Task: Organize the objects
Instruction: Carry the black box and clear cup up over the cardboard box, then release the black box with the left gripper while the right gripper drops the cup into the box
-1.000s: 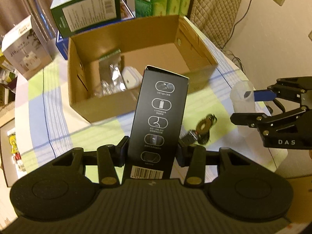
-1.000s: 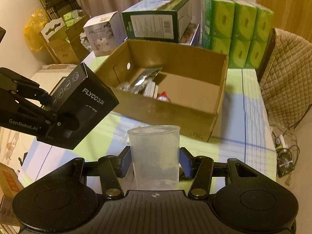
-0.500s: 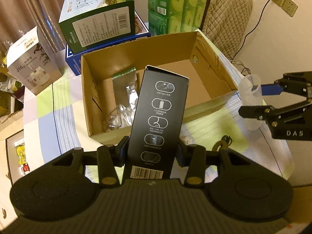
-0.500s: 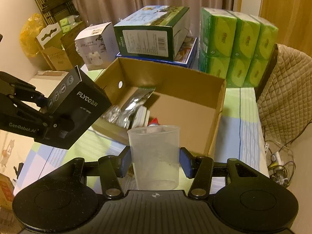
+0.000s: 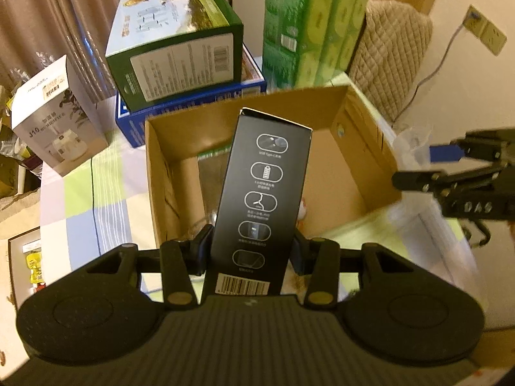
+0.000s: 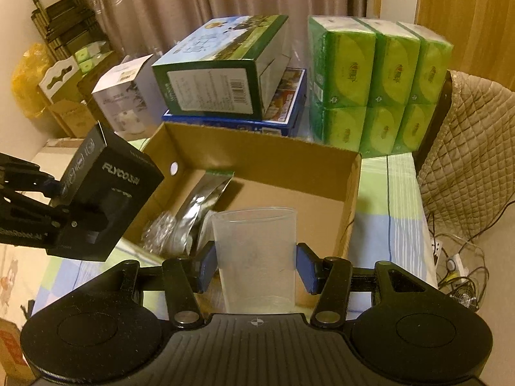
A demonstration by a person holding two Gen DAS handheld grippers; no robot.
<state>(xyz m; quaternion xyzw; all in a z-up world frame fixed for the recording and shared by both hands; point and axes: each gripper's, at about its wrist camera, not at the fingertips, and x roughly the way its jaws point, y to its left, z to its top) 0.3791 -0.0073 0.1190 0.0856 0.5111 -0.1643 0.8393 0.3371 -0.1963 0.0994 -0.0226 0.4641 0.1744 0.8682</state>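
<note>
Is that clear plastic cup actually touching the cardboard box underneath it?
Cannot tell. In the right wrist view the clear plastic cup, clamped in the right gripper, overlaps the cardboard box, with no contact or gap visible.

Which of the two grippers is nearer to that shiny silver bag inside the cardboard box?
Left, probably. The left gripper with its black box sits nearer the cardboard box's side where the silver bag lies; the right gripper with its plastic cup faces the barer side.

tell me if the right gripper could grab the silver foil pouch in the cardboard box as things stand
Probably not. The right gripper is shut on the clear plastic cup, so its jaws are full. The silver foil pouch lies exposed in the open cardboard box, so only the cup stands in the way.
</note>
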